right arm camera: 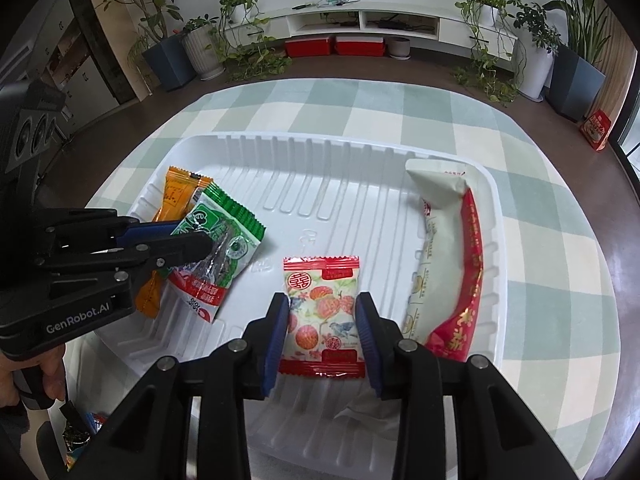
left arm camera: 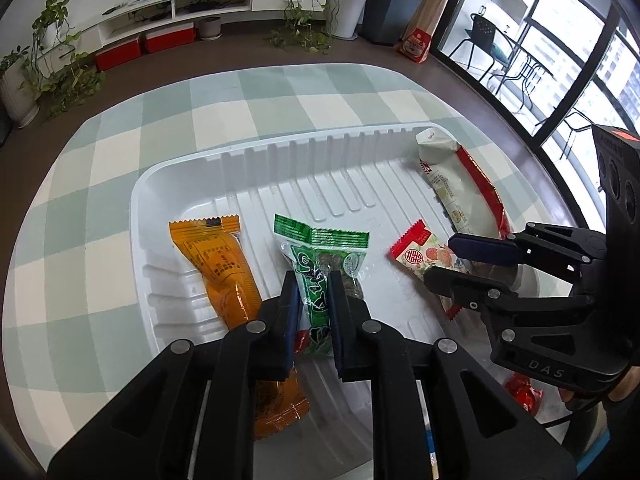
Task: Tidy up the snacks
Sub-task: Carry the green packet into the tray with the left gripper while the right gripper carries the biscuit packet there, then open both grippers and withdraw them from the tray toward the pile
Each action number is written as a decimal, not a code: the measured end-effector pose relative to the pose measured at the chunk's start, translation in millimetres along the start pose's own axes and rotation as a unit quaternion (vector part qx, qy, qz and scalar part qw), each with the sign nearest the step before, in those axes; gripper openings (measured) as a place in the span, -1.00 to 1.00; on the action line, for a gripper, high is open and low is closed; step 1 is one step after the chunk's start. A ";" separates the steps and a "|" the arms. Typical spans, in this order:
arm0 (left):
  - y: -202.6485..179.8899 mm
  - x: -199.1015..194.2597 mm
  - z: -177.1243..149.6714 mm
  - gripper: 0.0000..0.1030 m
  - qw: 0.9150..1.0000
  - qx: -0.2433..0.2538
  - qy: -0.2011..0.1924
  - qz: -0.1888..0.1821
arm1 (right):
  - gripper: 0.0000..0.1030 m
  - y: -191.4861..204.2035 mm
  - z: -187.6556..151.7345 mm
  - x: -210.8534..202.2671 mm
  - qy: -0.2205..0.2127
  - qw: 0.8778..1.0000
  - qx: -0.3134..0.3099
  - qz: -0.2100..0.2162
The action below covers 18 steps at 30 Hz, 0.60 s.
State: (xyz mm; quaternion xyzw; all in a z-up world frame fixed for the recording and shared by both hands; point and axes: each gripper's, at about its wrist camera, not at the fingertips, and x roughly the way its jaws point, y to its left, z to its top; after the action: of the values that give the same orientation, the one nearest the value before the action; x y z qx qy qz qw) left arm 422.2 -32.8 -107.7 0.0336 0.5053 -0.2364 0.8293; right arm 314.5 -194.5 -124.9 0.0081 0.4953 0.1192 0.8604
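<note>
Snacks in glossy crinkled wrappers lie in a ribbed white plastic tray (right arm camera: 496,216) mid-frame. Left gripper (left arm camera: 313,292) clamps the green packet (left arm camera: 320,256); right gripper (right arm camera: 322,320) brackets the red-edged packet (right arm camera: 320,316), contact unclear.

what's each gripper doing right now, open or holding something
Left gripper: shut on the green snack packet.
Right gripper: open, jaws either side of the red-and-white snack packet, not clamped.

Daylit room: brown floor (right arm camera: 440,68), white low TV cabinet (right arm camera: 360,20), potted plants (right arm camera: 240,4), glass balcony doors (left arm camera: 560,52).
</note>
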 end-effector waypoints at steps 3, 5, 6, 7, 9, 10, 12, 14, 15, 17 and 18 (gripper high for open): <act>-0.4 -10.4 1.0 -0.07 1.000 -0.003 -0.015 0.000 | -0.26 -0.4 0.5 -3.6 -0.007 1.000 0.001 0.004; -1.5 -16.3 1.7 0.36 1.000 -0.003 -0.024 -0.002 | -0.25 -1.2 1.4 -9.5 -0.015 1.000 0.002 0.004; -2.5 -20.0 1.9 0.36 1.000 -0.003 -0.027 -0.002 | -0.25 -1.8 1.6 -14.6 -0.021 1.000 0.004 0.006; -2.9 -23.5 1.8 0.36 1.000 -0.004 -0.031 -0.003 | -0.25 -2.1 2.0 -19.9 -0.027 1.000 0.005 0.007; -3.2 -32.5 1.2 0.36 0.999 -0.008 -0.039 -0.006 | -0.22 -1.6 2.6 -33.5 -0.042 0.999 0.004 0.009; -3.8 -37.4 0.6 0.37 0.999 -0.009 -0.042 -0.008 | -0.16 -1.7 2.7 -39.9 -0.049 0.999 0.003 0.011; -4.6 -51.1 -2.3 0.38 0.999 -0.010 -0.053 -0.006 | -0.11 -0.4 1.8 -57.5 -0.067 0.998 0.001 0.016; -5.4 -67.7 -6.8 0.48 0.998 -0.012 -0.065 -0.008 | -0.04 0.3 -0.3 -73.3 -0.083 0.996 0.001 0.021; -6.2 -77.3 -9.6 0.56 0.997 -0.013 -0.073 -0.008 | 0.06 0.4 -3.1 -82.9 -0.092 0.995 0.002 0.025; -7.4 -99.9 -17.5 0.77 0.996 -0.015 -0.092 -0.010 | 0.21 -0.2 -9.6 -100.1 -0.106 0.994 0.009 0.034; -7.9 -112.3 -22.6 0.92 0.995 -0.017 -0.103 -0.010 | 0.31 -1.5 -15.2 -110.4 -0.114 0.992 0.017 0.042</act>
State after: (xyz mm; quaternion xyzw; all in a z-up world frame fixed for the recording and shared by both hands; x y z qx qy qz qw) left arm 357.9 7.1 -21.4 -0.0102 0.4218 -0.2379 0.8749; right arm 248.7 -221.1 -38.9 0.0569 0.3952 0.1454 0.9052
